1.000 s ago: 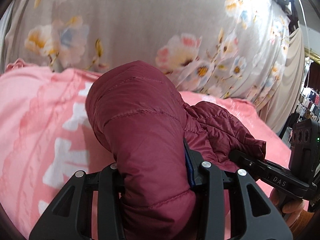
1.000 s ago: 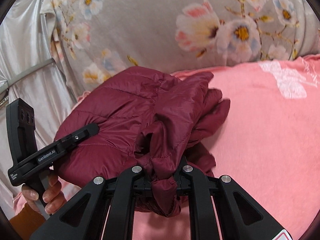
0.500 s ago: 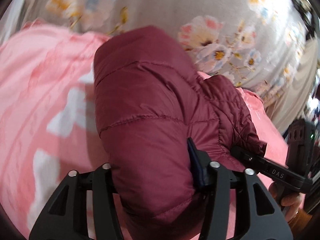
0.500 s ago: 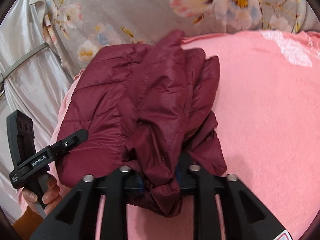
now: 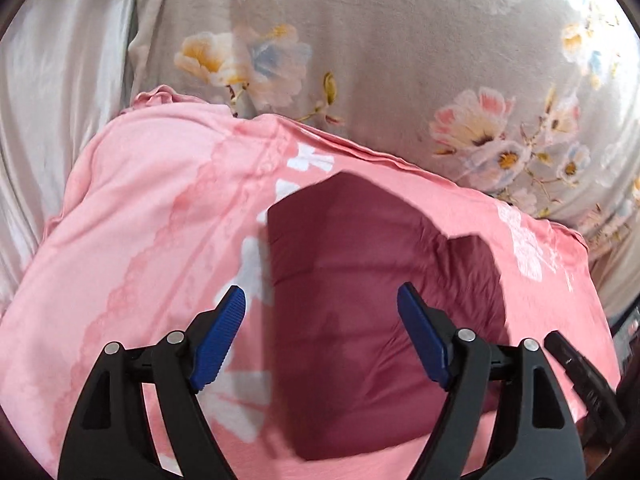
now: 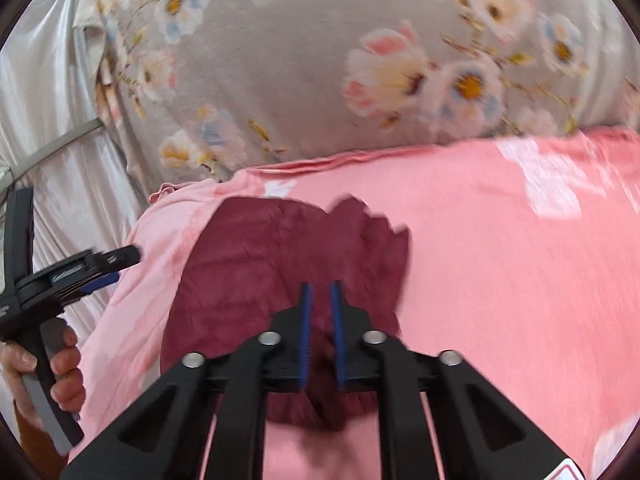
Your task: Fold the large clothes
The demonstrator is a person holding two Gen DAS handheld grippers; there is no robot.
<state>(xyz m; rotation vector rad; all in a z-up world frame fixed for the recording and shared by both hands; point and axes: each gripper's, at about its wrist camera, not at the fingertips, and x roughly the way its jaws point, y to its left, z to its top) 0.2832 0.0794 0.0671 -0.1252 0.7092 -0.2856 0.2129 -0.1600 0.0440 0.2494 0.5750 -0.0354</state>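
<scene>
One maroon jacket [image 5: 360,320] lies folded on the pink bedspread [image 5: 140,220] beneath both grippers; left gripper [image 5: 320,340] gapes wide, right gripper [image 6: 320,332] stands narrowly parted, both empty.

Folded jacket [image 5: 360,320] laid on blanket [image 5: 152,240], toward blanket's left side in right wrist view. Floral sheet [image 5: 400,40] seen behind blanket, rising past its far edge. Curtain [image 5: 52,80] hung at far left, beside sheet and blanket corner. Left tool [image 5: 320,316] held above jacket, fingers spread, apart from cloth; jacket seen between them. Right tool [image 6: 320,300] held over jacket's near edge, fingers close together; contact with cloth not discernible. Left tool seen left of jacket in right wrist view.
</scene>
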